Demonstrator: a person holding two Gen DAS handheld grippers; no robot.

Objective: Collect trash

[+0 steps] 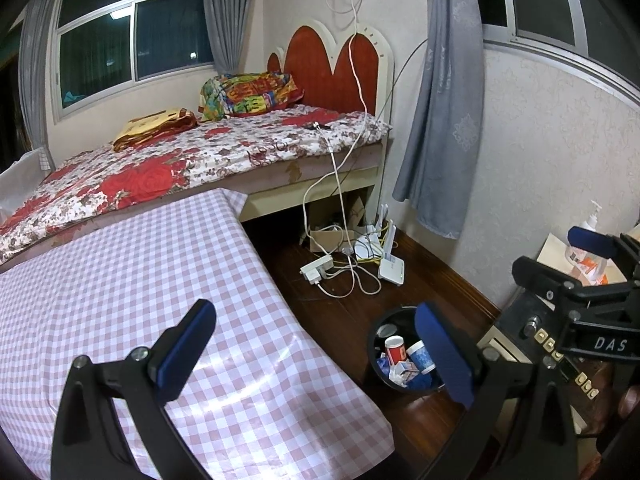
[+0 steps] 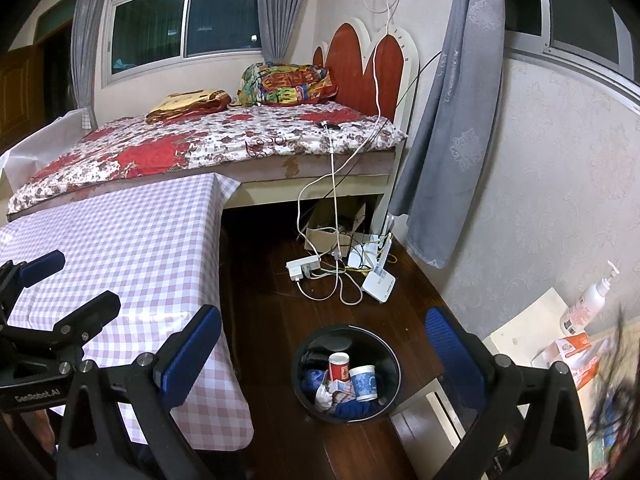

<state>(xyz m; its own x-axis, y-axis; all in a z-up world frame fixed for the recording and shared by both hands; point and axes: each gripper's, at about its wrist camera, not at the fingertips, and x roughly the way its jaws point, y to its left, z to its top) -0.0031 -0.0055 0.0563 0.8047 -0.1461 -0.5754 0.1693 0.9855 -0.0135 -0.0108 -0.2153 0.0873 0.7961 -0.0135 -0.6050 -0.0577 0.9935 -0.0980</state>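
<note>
A black round trash bin [image 2: 346, 374] stands on the dark wood floor beside the table, holding a red paper cup [image 2: 339, 365], a blue-patterned paper cup [image 2: 364, 382] and crumpled scraps. In the left wrist view the same trash bin [image 1: 404, 354] shows partly behind my right-hand finger pad. My left gripper [image 1: 316, 350] hangs open over the table's corner with nothing between its blue pads. My right gripper [image 2: 324, 354] is open too, held above the bin and empty. Each gripper appears at the edge of the other's view: right gripper [image 1: 560, 264], left gripper [image 2: 60, 280].
A table with a pink checked cloth [image 1: 160, 280] fills the left. Behind it stands a bed [image 1: 200, 152] with a floral cover. A power strip, cables and a white router [image 2: 378, 280] lie on the floor by the wall. A pump bottle [image 2: 588, 300] and boxes sit at right.
</note>
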